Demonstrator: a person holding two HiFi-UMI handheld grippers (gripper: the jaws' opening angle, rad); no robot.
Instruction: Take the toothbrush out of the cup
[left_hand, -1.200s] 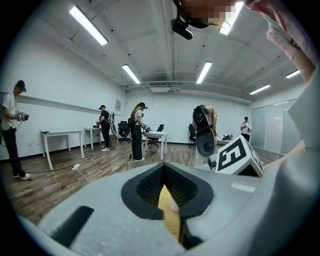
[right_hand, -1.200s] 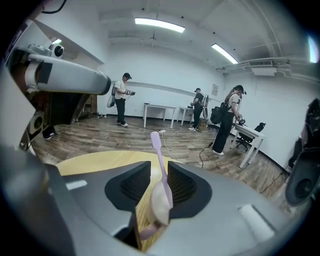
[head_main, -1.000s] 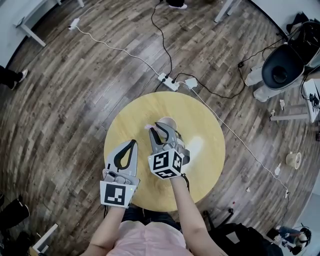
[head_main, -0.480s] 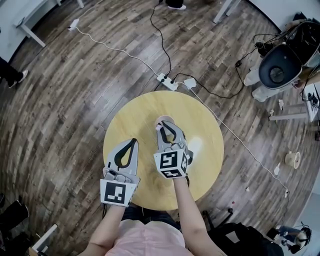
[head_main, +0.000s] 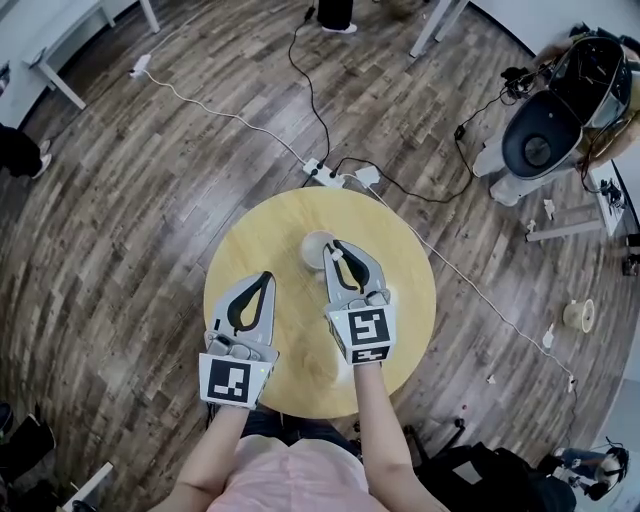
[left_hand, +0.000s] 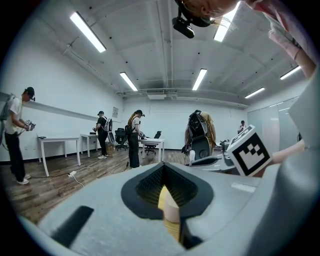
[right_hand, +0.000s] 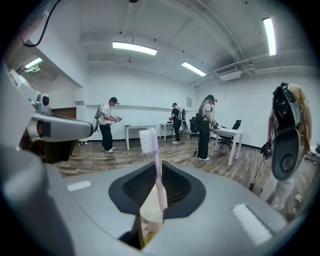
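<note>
On the round yellow table (head_main: 400, 300) stands a pale cup (head_main: 316, 250). My right gripper (head_main: 341, 246) hangs just right of the cup. Its jaws have just closed and are shut on a pink-handled toothbrush (right_hand: 156, 175), which stands upright between the pads with its white bristles on top. In the right gripper view (right_hand: 157, 166) the cup (right_hand: 149, 214) shows low behind the jaws. Whether the brush's lower end is still inside the cup is hidden. My left gripper (head_main: 264, 277) hovers to the cup's left, shut with nothing in it. The cup (left_hand: 171, 210) shows through its jaws (left_hand: 163, 166).
A power strip (head_main: 327, 174) and cables lie on the wooden floor beyond the table. A stand with a dark round device (head_main: 535, 150) is at the far right. Several people and white desks (right_hand: 142, 131) stand across the room.
My right gripper has closed on the toothbrush, rolled upright and risen, shifting a little right, so the cup now shows beside its tips. My left gripper rose slightly.
</note>
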